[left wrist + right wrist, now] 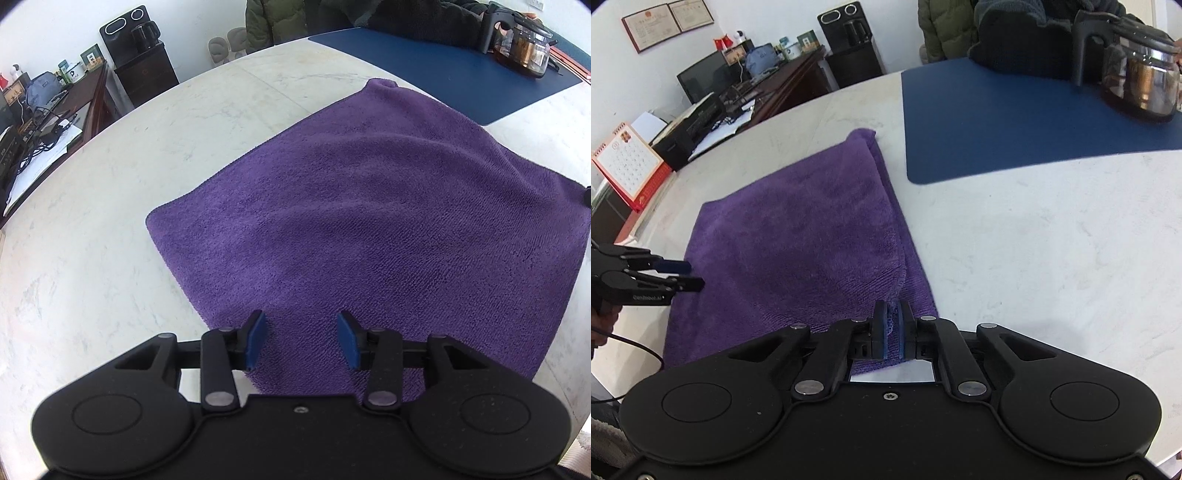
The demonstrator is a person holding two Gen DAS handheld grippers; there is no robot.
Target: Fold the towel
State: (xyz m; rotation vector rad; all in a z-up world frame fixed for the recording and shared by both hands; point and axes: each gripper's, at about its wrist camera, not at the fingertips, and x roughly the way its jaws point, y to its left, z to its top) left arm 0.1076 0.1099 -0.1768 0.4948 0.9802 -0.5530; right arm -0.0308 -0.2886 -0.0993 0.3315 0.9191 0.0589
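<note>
Right wrist: R gripper (893, 314) on towel (798, 236) edge

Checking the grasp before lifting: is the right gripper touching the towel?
Touching. The right wrist view shows the right gripper pinching the purple towel edge.
</note>
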